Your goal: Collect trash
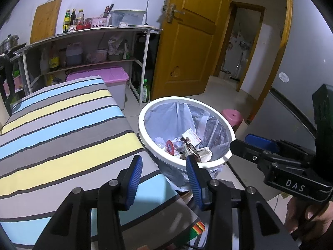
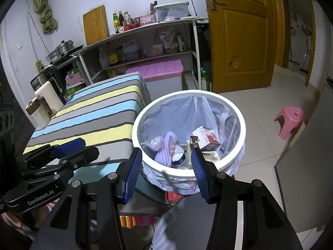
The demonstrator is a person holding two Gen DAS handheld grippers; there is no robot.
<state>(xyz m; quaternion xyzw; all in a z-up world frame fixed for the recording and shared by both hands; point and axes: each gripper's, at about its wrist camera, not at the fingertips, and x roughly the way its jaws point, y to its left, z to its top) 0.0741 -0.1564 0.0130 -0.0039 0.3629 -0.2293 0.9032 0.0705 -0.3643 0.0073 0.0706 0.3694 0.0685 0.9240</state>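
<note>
Currently both claws are hanging empty over the work area, each with its blue pads spread wide apart and pinching nothing.

Left gripper (image 1: 164,179): hovering above the near corner of the striped table (image 1: 62,125), its right finger overlapping the near rim of the white bin (image 1: 143,133). The bin is sitting just ahead and to the right of this claw, touching or just beside the table edge.

Right gripper (image 2: 166,171): hovering directly before the bin (image 2: 241,125), its fingers framing the near rim. The left claw is showing at this claw's left, over the striped cloth.

Trash (image 2: 205,138): lying inside the bin's clear liner ahead of both claws; a small carton, a brown wrapper, a crumpled paper and pale plastic pieces are resting together at the bottom.

Pink stool (image 2: 290,120): standing on the tiled floor, well off to the right claw's right.

Pink-lidded box (image 2: 158,70): sitting beyond the table, under the shelf rack (image 2: 195,48).
</note>
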